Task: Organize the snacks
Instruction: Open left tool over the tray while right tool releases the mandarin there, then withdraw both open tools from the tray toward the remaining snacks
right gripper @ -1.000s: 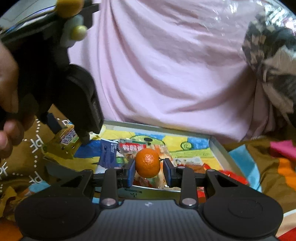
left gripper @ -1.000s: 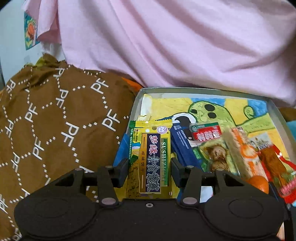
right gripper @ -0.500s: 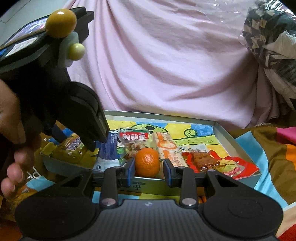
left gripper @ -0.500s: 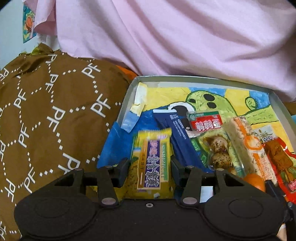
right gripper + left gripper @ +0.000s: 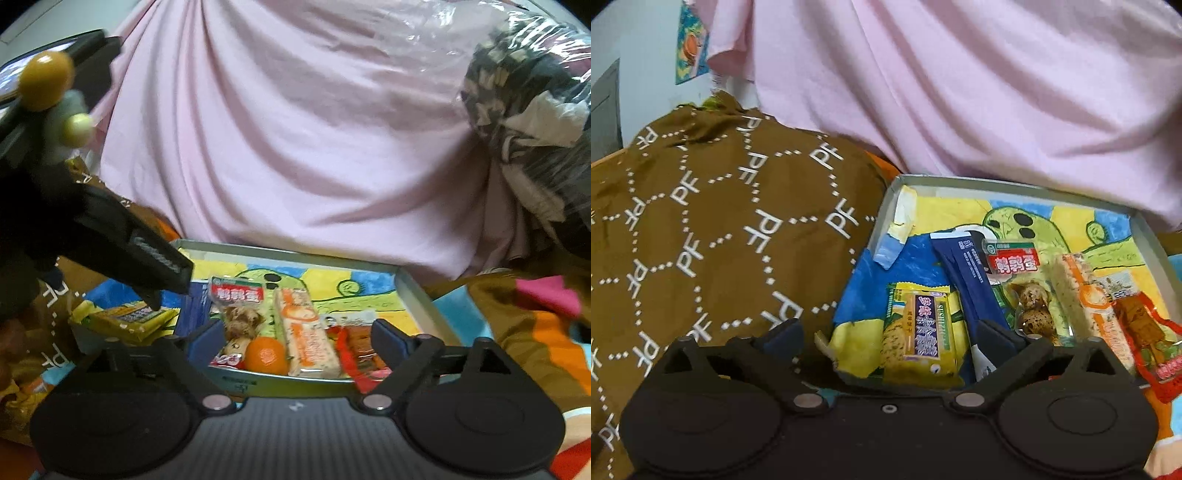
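left gripper [image 5: 892, 332]: my jaws are opening, wide of the yellow biscuit packet [image 5: 921, 328] lying between them, touching neither pad
yellow biscuit packet: near-left corner of the tray [image 5: 1004, 181]
blue sachet [image 5: 967, 273]: just right of it (partly under my right finger)
right gripper [image 5: 291, 338]: jaws opening, clear of the mandarin [image 5: 266, 355]
mandarin: tray's near edge, among the packets

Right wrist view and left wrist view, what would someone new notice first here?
Probably the shallow tray with a bright cartoon drawing on its floor, sitting below a big pink cloth. Snack packets lie in a row inside it, from the yellow packet at the left end to a red one at the right, with a small orange near the front wall. Both tongs are opening over the tray, gripping nothing.
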The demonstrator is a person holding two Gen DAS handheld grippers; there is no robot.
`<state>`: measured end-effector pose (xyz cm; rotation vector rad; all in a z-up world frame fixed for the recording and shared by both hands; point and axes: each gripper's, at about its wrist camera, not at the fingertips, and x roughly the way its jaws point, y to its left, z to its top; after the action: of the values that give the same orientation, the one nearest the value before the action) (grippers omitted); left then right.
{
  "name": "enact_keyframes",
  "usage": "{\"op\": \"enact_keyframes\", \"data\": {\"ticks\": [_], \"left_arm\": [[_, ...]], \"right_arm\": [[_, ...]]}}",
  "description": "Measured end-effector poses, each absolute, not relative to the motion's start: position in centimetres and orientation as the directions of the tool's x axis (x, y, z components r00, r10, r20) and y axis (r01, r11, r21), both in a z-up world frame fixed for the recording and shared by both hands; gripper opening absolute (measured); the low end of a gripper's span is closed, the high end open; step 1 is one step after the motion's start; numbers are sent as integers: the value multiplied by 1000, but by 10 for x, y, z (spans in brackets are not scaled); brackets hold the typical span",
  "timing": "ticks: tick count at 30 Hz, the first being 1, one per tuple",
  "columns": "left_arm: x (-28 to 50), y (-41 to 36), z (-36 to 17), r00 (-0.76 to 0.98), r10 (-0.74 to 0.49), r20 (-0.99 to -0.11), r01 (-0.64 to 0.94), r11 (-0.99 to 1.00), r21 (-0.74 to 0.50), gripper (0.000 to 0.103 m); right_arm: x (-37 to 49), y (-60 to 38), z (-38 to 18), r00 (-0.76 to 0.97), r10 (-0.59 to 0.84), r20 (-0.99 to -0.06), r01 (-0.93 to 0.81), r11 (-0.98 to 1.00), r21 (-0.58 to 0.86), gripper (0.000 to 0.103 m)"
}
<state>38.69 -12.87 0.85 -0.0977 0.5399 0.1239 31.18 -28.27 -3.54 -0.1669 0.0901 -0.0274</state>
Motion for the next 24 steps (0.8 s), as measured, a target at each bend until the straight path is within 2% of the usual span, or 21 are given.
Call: {"op": "enact_keyframes", "data": {"ticks": [2,4,17,24], "left_arm": [[377,-127,11,855,91,-511,-144,987,-66,102],[367,-126,13,859,91,-503,-146,987,-71,102],[285,-115,24,891,107,-440,-132,991,-27,102],[241,-106,18,892,84,-445,-93,996,2,102]], "right_arm": [[304,-285,-32,995,-45,-86,31,986,-162,100],[296,-288,-30,994,-59,-88,44,987,-156,103],[230,-317,-3,984,-78,-161,70,996,-54,103],[182,-318,5,988,-63,-144,58,997,-41,103]]}}
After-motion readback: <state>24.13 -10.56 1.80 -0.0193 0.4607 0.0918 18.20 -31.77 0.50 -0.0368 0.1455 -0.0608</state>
